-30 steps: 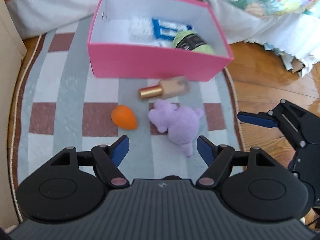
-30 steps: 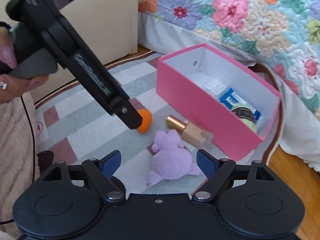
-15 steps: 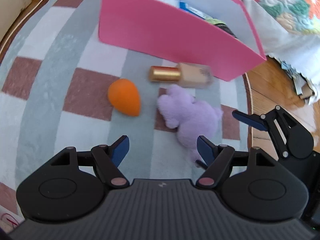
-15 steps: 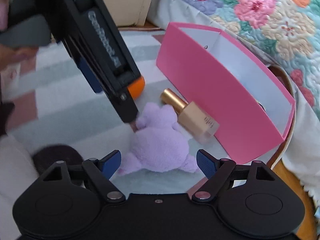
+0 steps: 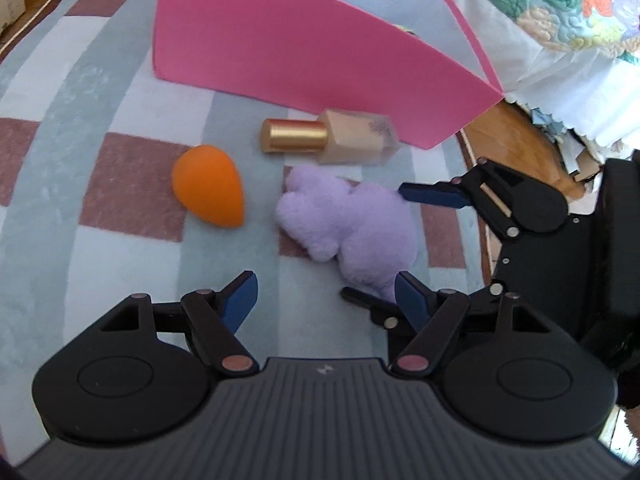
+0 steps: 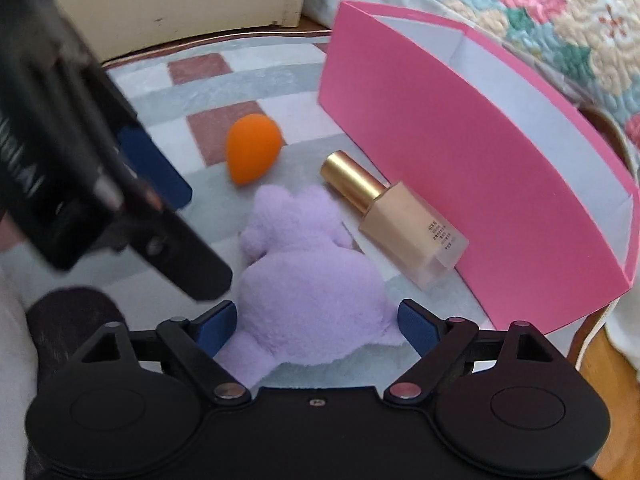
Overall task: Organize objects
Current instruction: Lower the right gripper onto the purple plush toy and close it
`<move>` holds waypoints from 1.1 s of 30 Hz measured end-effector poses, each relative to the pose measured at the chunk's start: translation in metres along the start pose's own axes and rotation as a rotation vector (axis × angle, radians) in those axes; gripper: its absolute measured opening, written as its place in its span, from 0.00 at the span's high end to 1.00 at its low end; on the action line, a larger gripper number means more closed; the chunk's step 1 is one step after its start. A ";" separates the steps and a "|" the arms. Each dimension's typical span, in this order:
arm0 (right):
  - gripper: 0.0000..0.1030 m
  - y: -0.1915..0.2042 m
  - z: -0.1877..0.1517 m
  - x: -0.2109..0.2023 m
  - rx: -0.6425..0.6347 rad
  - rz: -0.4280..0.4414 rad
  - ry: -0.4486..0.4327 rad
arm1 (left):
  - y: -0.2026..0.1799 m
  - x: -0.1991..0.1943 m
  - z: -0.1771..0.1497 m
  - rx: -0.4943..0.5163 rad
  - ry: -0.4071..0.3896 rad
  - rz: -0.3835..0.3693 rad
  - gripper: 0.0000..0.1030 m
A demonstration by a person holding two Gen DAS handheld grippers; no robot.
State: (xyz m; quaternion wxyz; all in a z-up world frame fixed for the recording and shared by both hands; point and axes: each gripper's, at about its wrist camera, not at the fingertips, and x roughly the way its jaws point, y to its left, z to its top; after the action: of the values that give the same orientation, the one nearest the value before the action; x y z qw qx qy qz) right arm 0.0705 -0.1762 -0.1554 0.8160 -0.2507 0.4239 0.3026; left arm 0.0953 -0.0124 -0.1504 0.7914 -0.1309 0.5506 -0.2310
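Note:
A purple plush toy (image 6: pixel 316 276) lies on the checked rug (image 5: pixel 132 188), and my right gripper (image 6: pixel 316 320) straddles its rear end with the jaws opening; the pads do not press on it. From the left wrist view the right gripper (image 5: pixel 374 240) reaches around the plush (image 5: pixel 352 228) from the right. My left gripper (image 5: pixel 326 300) hovers open over bare rug, with nothing between its fingers, just short of an orange egg-shaped sponge (image 5: pixel 208 192). A gold-capped foundation bottle (image 5: pixel 332 142) lies against the pink box (image 5: pixel 300 52). The box's contents are hidden.
A bed with a floral quilt (image 6: pixel 560 28) rises behind the box. Wooden floor (image 5: pixel 500 140) shows past the rug's right edge. A cream cabinet (image 6: pixel 180 0) stands at the rug's far left. A dark object (image 6: pixel 72 316) lies by the right gripper.
Both grippers have sunk toward the rug, so the box's inside has dropped out of sight. The right gripper's jaws now flank the purple plush and stand a little wider.

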 end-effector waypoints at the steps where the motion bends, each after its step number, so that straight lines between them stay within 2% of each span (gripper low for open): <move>1: 0.12 0.000 0.001 0.001 0.014 0.005 0.000 | 0.000 0.002 0.002 -0.007 -0.003 -0.013 0.27; 5: 0.12 -0.008 0.001 0.007 0.051 0.026 -0.007 | 0.000 0.011 0.006 -0.049 -0.002 -0.099 0.30; 8: 0.12 -0.013 0.000 0.008 0.098 0.036 -0.012 | -0.003 0.018 0.006 -0.068 0.001 -0.130 0.39; 10: 0.09 -0.016 0.000 0.011 0.119 0.030 -0.015 | -0.006 0.021 0.006 -0.055 -0.018 -0.122 0.43; 12: 0.06 -0.021 0.000 0.015 0.130 0.031 -0.018 | -0.009 0.024 0.005 -0.028 -0.028 -0.095 0.54; 13: 0.05 -0.022 0.000 0.017 0.138 0.037 -0.021 | -0.008 0.025 0.005 -0.029 -0.026 -0.091 0.53; 16: 0.06 -0.029 0.003 0.021 0.151 0.056 -0.016 | 0.000 0.027 0.004 -0.084 -0.006 -0.138 0.65; 18: 0.07 -0.029 0.005 0.020 0.160 0.064 -0.005 | 0.005 0.025 0.005 -0.116 -0.005 -0.157 0.66; 23: 0.09 -0.023 0.004 0.005 0.231 0.133 0.012 | 0.009 0.021 0.007 -0.136 -0.023 -0.149 0.67; 28: 0.09 -0.019 0.000 -0.013 0.397 0.255 0.019 | 0.015 0.013 0.007 -0.168 -0.011 -0.129 0.66; 31: 0.11 -0.011 -0.001 -0.023 0.408 0.319 0.017 | 0.021 0.006 0.005 -0.185 0.019 -0.126 0.62; 33: 0.11 -0.005 -0.001 -0.026 0.376 0.309 0.020 | 0.024 0.005 0.002 -0.176 0.053 -0.112 0.54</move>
State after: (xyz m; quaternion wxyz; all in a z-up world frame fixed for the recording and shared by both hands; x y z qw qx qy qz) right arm 0.0619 -0.1877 -0.1334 0.7881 -0.0295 0.5143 0.3370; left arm 0.1042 0.0054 -0.1642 0.7481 -0.2241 0.5812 -0.2289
